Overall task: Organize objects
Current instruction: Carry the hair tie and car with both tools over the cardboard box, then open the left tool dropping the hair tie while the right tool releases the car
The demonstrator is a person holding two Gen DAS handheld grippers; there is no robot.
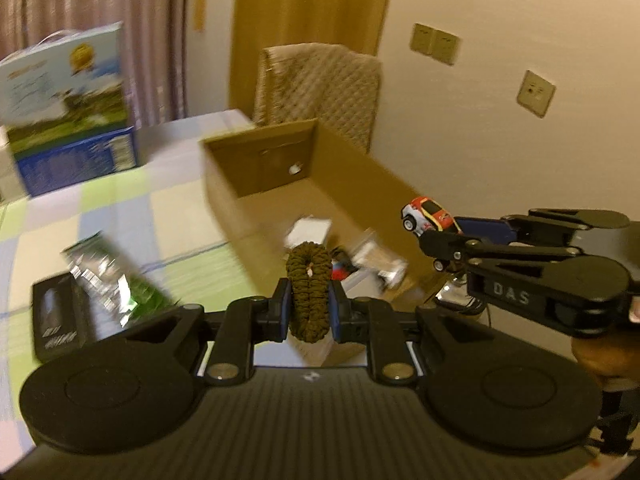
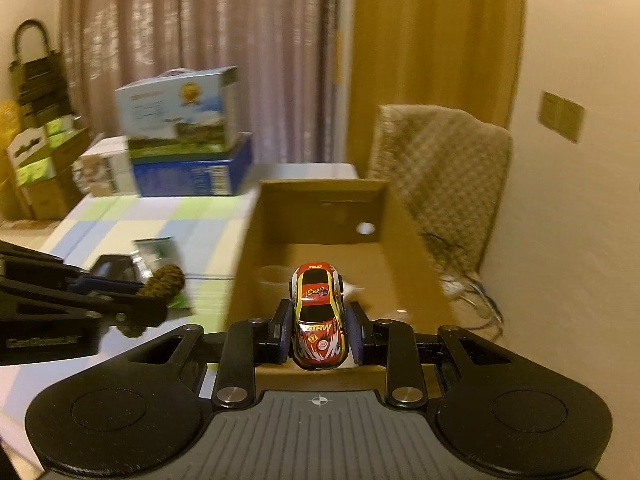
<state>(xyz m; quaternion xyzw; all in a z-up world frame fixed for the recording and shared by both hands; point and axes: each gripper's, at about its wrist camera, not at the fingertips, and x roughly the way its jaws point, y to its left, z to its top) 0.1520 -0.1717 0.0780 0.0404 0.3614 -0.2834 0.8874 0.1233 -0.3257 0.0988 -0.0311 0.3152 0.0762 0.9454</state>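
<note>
My left gripper (image 1: 310,300) is shut on a dark olive braided scrunchie (image 1: 309,280) and holds it at the near edge of an open cardboard box (image 1: 256,152). My right gripper (image 2: 319,330) is shut on a red and yellow toy car (image 2: 319,316) and holds it above the near end of the same box (image 2: 320,208). The right gripper with the car (image 1: 428,216) shows at the right of the left wrist view. The left gripper with the scrunchie (image 2: 162,282) shows at the left of the right wrist view. Small white and red items (image 1: 310,230) lie on the box floor.
A green foil packet (image 1: 116,276) and a black box (image 1: 60,320) lie on the checked tablecloth (image 1: 120,208) left of the cardboard box. Blue and white cartons (image 2: 184,132) stand at the table's far end. A padded chair (image 2: 440,168) stands by the wall behind the box.
</note>
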